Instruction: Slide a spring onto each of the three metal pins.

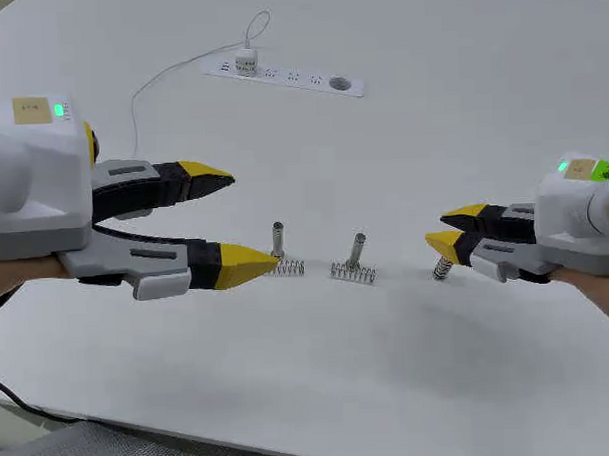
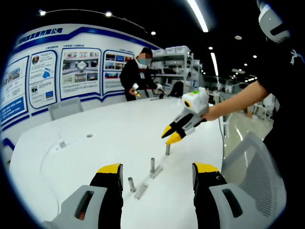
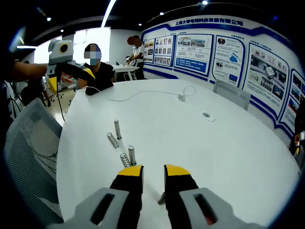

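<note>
Near the front edge of a white desk, three metal pins stand in a row, with the job at most one-third done. Two springs lie flat and unfitted. The first spring touches the foot of the left pin, and the second spring rests at the base of the middle pin. The third pin, at the right end of the row, looks coiled along its length and may already wear its spring, though it is too small to confirm. The right claw hovers just above it, jaws a little apart and gripping nothing visible. The left claw hangs wide open and empty beside the left pin. On this showing, at least two springs are yet to be lifted and threaded onto their pins. A power strip sits toward the far edge.
</note>
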The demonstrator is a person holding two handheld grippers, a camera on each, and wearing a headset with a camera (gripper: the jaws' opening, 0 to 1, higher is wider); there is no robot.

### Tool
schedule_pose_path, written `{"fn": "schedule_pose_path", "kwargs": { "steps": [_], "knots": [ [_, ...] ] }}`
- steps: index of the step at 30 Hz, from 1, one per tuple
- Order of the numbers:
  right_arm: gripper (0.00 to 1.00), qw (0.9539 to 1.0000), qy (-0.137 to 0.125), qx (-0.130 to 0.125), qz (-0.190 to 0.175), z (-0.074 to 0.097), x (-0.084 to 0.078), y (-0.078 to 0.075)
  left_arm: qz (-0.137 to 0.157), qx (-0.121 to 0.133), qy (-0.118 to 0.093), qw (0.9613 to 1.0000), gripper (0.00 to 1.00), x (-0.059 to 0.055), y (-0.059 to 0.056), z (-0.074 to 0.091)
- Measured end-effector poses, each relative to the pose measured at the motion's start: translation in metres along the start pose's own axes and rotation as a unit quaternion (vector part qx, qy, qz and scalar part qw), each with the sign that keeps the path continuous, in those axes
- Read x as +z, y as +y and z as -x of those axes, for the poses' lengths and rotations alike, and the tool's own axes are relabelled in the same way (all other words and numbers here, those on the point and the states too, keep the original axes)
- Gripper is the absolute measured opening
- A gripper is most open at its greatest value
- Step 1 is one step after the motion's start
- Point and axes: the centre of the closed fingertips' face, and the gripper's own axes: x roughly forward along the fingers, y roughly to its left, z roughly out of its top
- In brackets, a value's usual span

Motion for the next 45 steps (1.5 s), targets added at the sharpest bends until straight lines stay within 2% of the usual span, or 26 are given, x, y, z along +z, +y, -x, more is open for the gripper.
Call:
{"fn": "schedule_pose_path", "kwargs": {
  "steps": [4,7,10,13,19,21,25,27,31,32,37,45],
  "knots": [
    [0.18,0.9984,0.025,0.048,0.018,-0.016,-0.003,0.028,0.001,0.001,0.0,1.0,0.6,-0.001,0.0,0.0],
    [0.18,0.9963,0.052,0.062,0.026,-0.032,-0.016,0.041,0.008,-0.001,-0.007,0.9999,0.6,0.002,-0.002,0.0],
    [0.18,0.9918,0.091,0.074,0.051,-0.045,-0.035,0.051,0.007,0.001,-0.003,1.0,0.6,-0.001,-0.001,0.002],
    [0.18,0.9904,0.109,0.062,0.059,-0.055,-0.043,0.05,0.009,0.004,-0.001,0.9999,0.6,-0.004,0.001,0.004],
    [0.18,0.991,0.113,0.054,0.046,-0.068,-0.043,0.042,0.012,0.006,0.0,0.9999,0.59,-0.007,0.003,0.006],
    [0.18,0.989,0.13,0.05,0.049,-0.072,-0.047,0.038,0.013,0.008,0.0,0.9999,0.59,-0.007,0.004,0.007],
    [0.18,0.9875,0.138,0.058,0.049,-0.078,-0.049,0.037,0.016,0.01,-0.001,0.9998,0.59,-0.007,0.006,0.007],
    [0.18,0.9866,0.142,0.066,0.046,-0.08,-0.05,0.039,0.016,0.011,0.0,0.9998,0.59,-0.008,0.007,0.007],
    [0.17,0.9817,0.162,0.084,0.054,-0.081,-0.058,0.047,0.017,0.009,0.002,0.9998,0.59,-0.009,0.007,0.006],
    [0.15,0.983,0.155,0.089,0.043,-0.081,-0.057,0.05,0.017,0.009,0.002,0.9998,0.59,-0.009,0.007,0.006],
    [0.12,0.9829,0.157,0.09,0.035,-0.079,-0.058,0.051,0.016,0.003,-0.002,0.9999,0.58,-0.006,0.005,0.002],
    [0.11,0.9832,0.154,0.084,0.05,-0.072,-0.054,0.053,0.01,0.0,-0.008,0.9999,0.58,-0.001,0.002,0.0]
  ]
}}
